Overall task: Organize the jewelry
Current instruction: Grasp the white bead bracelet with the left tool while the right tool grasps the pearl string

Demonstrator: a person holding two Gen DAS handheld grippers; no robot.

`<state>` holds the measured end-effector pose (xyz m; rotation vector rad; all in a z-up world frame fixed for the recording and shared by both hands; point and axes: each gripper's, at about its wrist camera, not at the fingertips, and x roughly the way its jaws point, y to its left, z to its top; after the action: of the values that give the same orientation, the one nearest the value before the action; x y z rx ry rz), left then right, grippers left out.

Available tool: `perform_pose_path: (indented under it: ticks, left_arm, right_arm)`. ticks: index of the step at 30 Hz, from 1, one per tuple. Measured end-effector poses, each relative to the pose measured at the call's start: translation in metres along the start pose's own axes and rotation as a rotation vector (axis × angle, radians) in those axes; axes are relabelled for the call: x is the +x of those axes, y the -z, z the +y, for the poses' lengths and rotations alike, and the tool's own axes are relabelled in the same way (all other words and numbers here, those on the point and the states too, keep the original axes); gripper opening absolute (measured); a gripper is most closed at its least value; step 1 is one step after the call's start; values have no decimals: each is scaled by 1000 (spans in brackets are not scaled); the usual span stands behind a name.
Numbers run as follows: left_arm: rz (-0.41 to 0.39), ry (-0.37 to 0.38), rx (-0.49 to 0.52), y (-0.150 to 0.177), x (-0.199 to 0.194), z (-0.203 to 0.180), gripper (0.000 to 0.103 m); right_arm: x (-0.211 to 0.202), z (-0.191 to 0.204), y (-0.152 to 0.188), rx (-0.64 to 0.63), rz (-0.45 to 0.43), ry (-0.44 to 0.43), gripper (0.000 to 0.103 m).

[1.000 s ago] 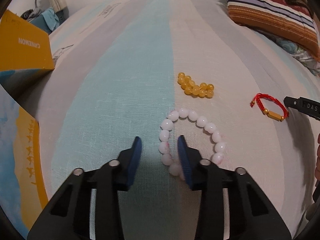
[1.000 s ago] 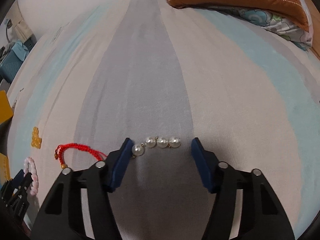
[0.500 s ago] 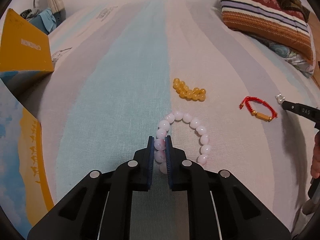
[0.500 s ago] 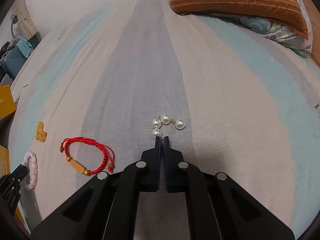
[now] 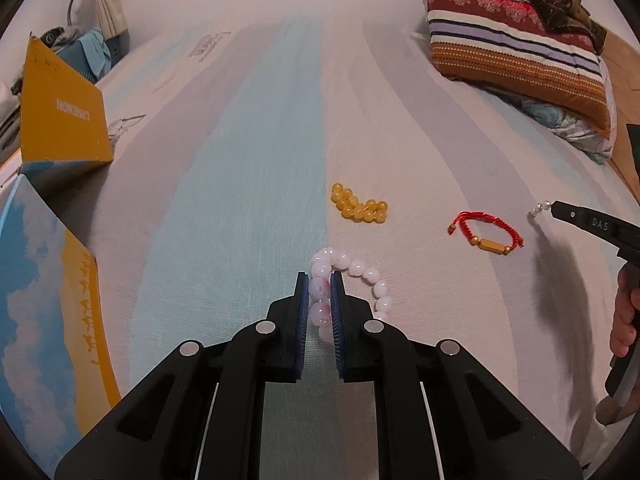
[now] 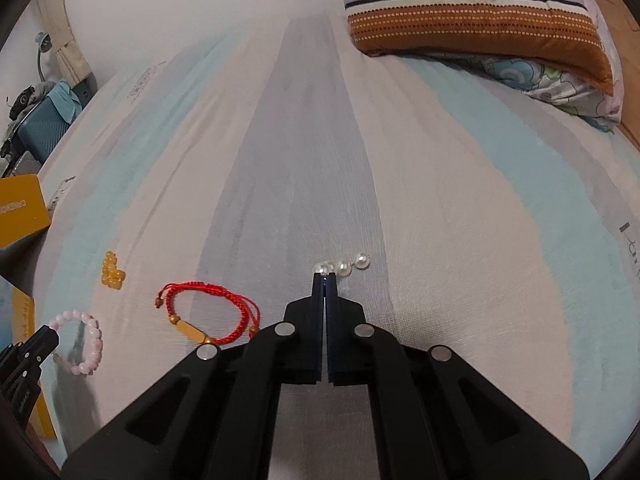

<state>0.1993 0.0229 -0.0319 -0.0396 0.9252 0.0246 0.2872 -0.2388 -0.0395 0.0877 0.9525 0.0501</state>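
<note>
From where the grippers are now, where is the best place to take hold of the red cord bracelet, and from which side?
Probably grip the red cord bracelet on its thin braided arc, opposite the gold bar bead, coming straight down from above. It lies flat and open on the bed sheet, so one finger can drop inside the loop and one outside; the smooth bar could slip.
</note>
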Motion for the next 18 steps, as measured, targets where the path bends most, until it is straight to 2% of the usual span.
perform_pose_path:
  ticks: [18]
  left_arm:
    - [-74,45,15,-7,-41,-6,10]
  right_arm:
    - [-35,12,-4,-25,-74,-3,0]
